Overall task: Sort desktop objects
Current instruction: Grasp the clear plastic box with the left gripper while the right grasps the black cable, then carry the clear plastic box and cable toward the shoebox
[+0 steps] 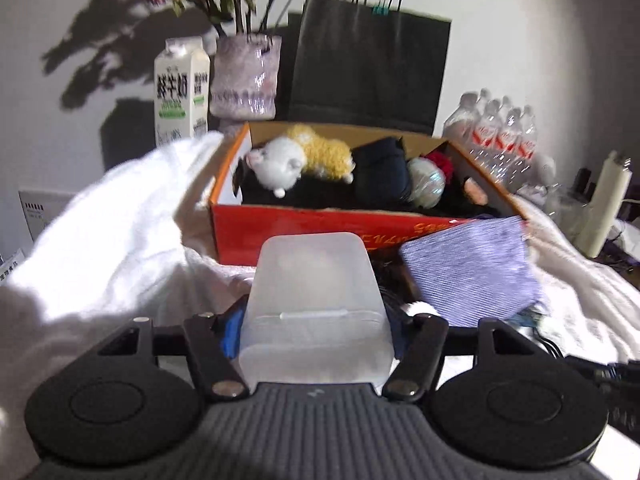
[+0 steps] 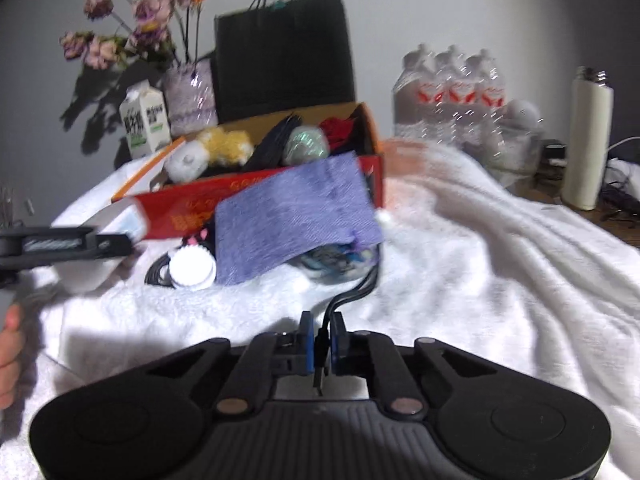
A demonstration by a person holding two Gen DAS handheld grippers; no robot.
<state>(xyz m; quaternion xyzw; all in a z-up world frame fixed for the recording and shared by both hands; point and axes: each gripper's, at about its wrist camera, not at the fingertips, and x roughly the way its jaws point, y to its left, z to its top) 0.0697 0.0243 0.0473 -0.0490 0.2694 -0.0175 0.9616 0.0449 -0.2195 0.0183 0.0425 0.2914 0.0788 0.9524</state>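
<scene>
In the left wrist view my left gripper (image 1: 320,314) is shut on a translucent white plastic box (image 1: 312,280), its blue pads against the box's sides. The same gripper (image 2: 116,242) enters the right wrist view from the left, carrying that box (image 2: 120,220). My right gripper (image 2: 322,334) is shut on a black cable (image 2: 352,294) that runs up under a purple cloth pouch (image 2: 296,220). The pouch (image 1: 468,268) leans on a red cardboard box (image 1: 304,228) holding plush toys and dark items. A white ribbed disc (image 2: 192,268) lies beside the pouch.
A rumpled white blanket (image 2: 460,264) covers the surface. Behind the red box (image 2: 184,208) stand a milk carton (image 1: 180,92), a vase of flowers (image 1: 244,76) and a black paper bag (image 1: 368,68). A pack of water bottles (image 2: 452,96) and a white flask (image 2: 588,140) stand right.
</scene>
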